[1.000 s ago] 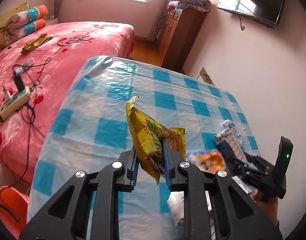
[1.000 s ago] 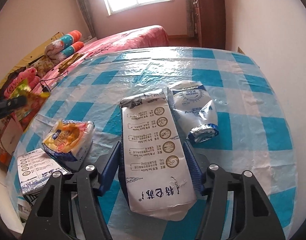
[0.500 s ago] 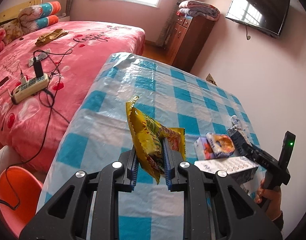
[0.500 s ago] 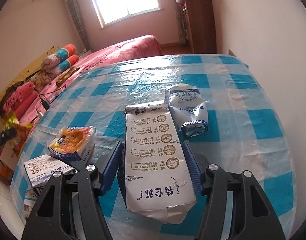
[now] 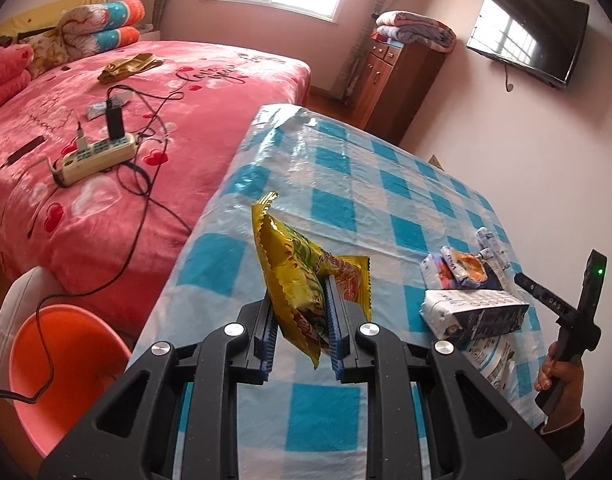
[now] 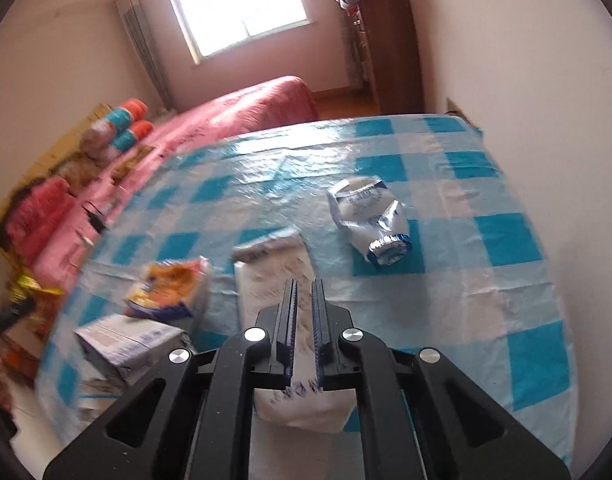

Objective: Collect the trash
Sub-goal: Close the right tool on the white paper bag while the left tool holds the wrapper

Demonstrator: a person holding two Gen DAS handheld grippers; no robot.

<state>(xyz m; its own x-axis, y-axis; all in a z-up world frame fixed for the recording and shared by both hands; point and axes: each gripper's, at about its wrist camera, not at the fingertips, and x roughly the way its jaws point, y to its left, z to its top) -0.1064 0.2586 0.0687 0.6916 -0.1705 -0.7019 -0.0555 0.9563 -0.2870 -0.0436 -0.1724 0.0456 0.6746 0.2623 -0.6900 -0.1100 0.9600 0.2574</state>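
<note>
Checked tablecloth (image 5: 346,184) beneath left gripper (image 5: 299,308) pinching yellow wrapper (image 5: 301,280)

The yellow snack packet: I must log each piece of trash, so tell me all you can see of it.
The yellow snack packet is crinkled glossy foil with green and red print and serrated seal edges. It looks flattened and empty. The left gripper is shut on its lower part, so it stands tilted above the checked tablecloth, touching only the finger pads.

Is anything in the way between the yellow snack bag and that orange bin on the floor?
Nothing visible blocks it. The left claw grips the snack bag above the table's edge, and the orange bin sits open below to the left. Only a black cord dangles into it.
</note>
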